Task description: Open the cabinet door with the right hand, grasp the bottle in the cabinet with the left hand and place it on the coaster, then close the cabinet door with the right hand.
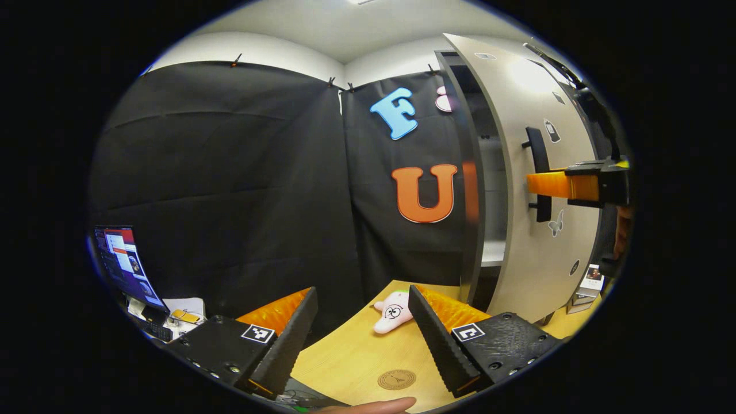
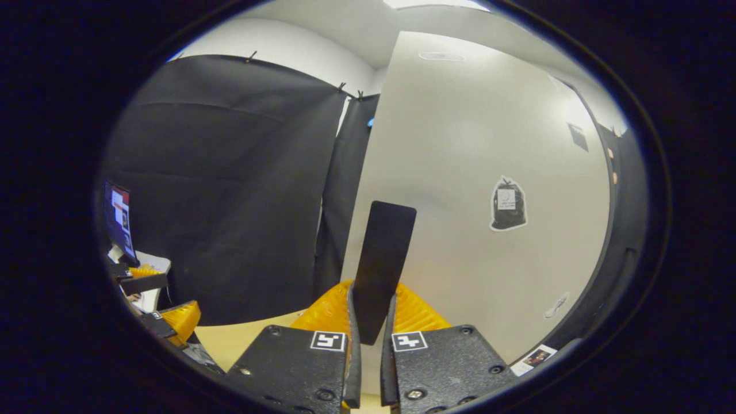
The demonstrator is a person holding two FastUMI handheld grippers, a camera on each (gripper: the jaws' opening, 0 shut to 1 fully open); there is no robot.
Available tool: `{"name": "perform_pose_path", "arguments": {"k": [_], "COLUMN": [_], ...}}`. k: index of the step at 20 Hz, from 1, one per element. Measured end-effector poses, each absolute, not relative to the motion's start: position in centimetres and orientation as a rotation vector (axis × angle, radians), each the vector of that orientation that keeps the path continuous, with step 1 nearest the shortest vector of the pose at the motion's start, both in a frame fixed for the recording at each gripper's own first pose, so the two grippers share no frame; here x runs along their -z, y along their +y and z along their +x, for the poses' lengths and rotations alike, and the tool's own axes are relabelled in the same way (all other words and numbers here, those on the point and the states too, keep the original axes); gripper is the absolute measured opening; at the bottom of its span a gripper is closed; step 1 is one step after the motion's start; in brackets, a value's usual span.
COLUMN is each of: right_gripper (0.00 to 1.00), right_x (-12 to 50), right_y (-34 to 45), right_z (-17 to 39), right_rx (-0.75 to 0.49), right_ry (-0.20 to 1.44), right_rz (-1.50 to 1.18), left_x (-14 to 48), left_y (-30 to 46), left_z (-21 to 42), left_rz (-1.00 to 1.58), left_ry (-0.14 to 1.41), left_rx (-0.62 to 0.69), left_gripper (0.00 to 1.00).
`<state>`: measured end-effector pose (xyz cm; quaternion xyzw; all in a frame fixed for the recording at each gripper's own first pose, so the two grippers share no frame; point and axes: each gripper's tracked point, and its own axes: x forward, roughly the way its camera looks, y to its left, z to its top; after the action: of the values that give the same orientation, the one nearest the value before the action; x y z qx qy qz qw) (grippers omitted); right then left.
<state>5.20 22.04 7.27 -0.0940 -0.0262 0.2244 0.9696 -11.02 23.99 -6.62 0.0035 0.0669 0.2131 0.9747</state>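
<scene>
1. In the right gripper view, the right gripper (image 2: 368,322) has its two fingers (image 2: 352,345) clamped on the black handle (image 2: 382,259) of the cabinet door (image 2: 471,172) — the handle rises straight up from between them, and the pale door panel spreads beyond and to the right of them.
2. In the left gripper view, the left gripper (image 1: 362,339) hangs over the wooden counter (image 1: 345,362) with its fingers (image 1: 287,339) well apart and nothing between them.
3. The round coaster (image 1: 397,379) lies on the counter in the gap between those fingers, nearer the right one; a small plush toy (image 1: 393,312) lies farther ahead, just beside the right finger's tip.
4. Ahead and to the right of the left fingers the cabinet door stands partly open (a dark gap shows a pale shelf (image 1: 491,259) inside), and the right gripper grips its handle from the right.
5. The bottle cannot be made out in the gap.
6. A fingertip (image 1: 374,406) shows at the lower edge — below the coaster.
</scene>
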Motion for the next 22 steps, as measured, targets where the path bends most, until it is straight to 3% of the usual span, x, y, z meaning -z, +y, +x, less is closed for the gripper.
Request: {"name": "perform_pose_path", "arguments": {"k": [8, 22], "right_gripper": [0.15, 0.15], "right_x": [-7.2, -6.7], "right_y": [21.0, 17.5], "right_z": [3.1, 0.6], "right_rx": [-0.455, -0.362], "right_ry": [-0.038, -0.026], "right_rz": [-0.184, -0.141], "left_x": [7.0, 5.3], "left_y": [23.6, 12.4], "left_z": [-11.5, -14.6], "left_rz": [-0.011, 0.015], "left_ry": [0.113, 0.123], "left_rx": [-0.404, -0.237], "left_gripper": [0.96, 0.96]}}
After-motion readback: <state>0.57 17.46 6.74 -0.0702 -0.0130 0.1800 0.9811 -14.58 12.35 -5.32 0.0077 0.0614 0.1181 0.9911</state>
